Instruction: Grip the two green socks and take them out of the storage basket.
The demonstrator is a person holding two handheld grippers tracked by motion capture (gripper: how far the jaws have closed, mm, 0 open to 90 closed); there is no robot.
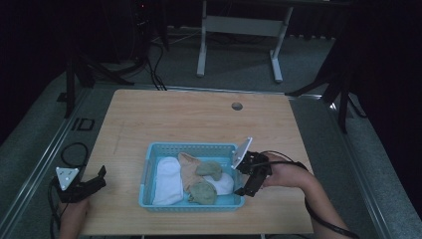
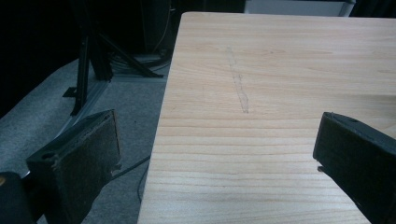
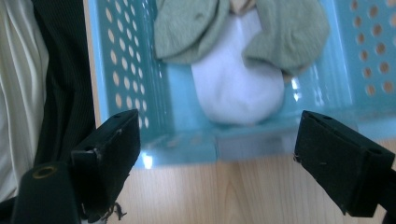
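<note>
In my right gripper view, the basket is cut off at the top edge. Inside the basket, two green socks overlap the white sock, hiding its upper part. A tan sock above them is barely visible.

White sock lying flat in blue basket, under green socks

High view overlooks table; gripper views sit close.

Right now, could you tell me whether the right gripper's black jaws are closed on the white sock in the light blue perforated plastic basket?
No: the right gripper has its jaws wide apart, short of the white sock inside the light blue perforated plastic basket.
</note>
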